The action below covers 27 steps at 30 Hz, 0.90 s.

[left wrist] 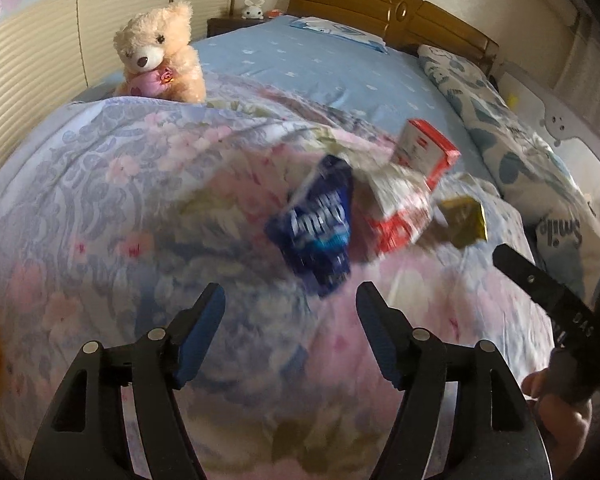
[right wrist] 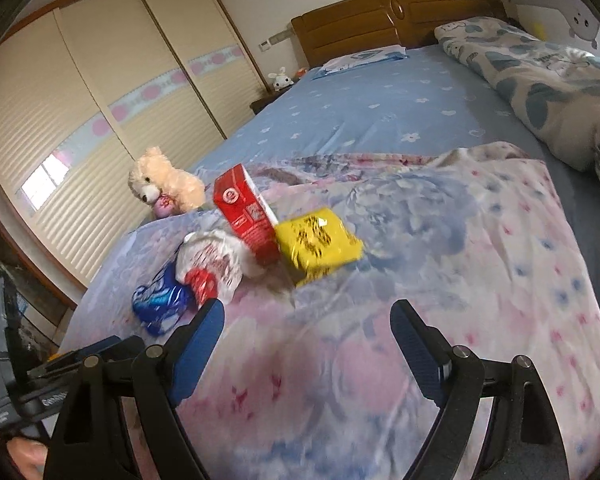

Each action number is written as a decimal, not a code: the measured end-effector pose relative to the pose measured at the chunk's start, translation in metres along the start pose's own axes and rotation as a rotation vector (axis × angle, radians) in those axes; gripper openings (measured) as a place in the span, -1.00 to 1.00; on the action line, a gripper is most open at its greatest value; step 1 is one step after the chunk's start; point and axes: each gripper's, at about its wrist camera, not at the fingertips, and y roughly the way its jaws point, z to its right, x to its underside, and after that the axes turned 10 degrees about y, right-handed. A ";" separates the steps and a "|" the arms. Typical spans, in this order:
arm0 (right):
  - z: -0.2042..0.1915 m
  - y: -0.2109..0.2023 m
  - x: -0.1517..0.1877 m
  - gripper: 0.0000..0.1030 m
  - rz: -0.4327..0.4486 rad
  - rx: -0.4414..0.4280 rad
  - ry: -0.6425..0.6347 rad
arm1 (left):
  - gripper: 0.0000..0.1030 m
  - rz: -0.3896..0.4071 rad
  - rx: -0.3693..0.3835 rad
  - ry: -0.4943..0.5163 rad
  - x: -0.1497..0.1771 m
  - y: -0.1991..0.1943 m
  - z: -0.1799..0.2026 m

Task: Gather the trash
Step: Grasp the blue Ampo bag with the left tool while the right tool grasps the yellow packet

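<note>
Step in hand: the approach — I judge I am closing in on the trash pile on the floral quilt (right wrist: 440, 240), with nothing picked up yet.
Left gripper (left wrist: 290, 306): my jaws stand apart and bare, nothing between the pads, pointed down at the quilt just short of the blue snack wrapper (left wrist: 318, 224).
Right gripper (right wrist: 306, 322): spread wide and empty too, aimed at the stretch of quilt in front of the yellow packet (right wrist: 320, 242).
Where the trash lies: all in one cluster on the quilt — the blue wrapper nearest my left side, a crumpled white and red bag (right wrist: 212, 266) touching it, a red carton (right wrist: 248, 216) tilted against the heap, and the yellow packet just beside the carton on my right.
Not trash: the teddy bear (left wrist: 160, 54) sits behind the pile at the quilt's edge, well apart from my jaws.
Next move, left: I reckon the blue wrapper is mine — it looks thin and crinkly, so the pads should come down either side of a raised fold and pinch firmly.
Next move, right: the yellow packet looks the natural take — it is wider, so I keep the jaws wide until they straddle it.
Where it all goes: no bin or bag shows in either view.
</note>
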 end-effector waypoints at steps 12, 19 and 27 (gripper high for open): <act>-0.005 0.049 -0.020 0.12 -0.049 0.054 -0.027 | -0.31 -0.017 0.049 0.019 -0.013 0.027 0.002; 0.000 0.043 -0.014 -0.67 -0.055 0.064 -0.034 | -0.46 0.010 0.046 0.038 0.000 0.010 0.010; 0.014 0.004 0.007 -0.72 -0.047 0.036 0.001 | -0.47 0.021 0.085 0.037 0.032 -0.022 0.023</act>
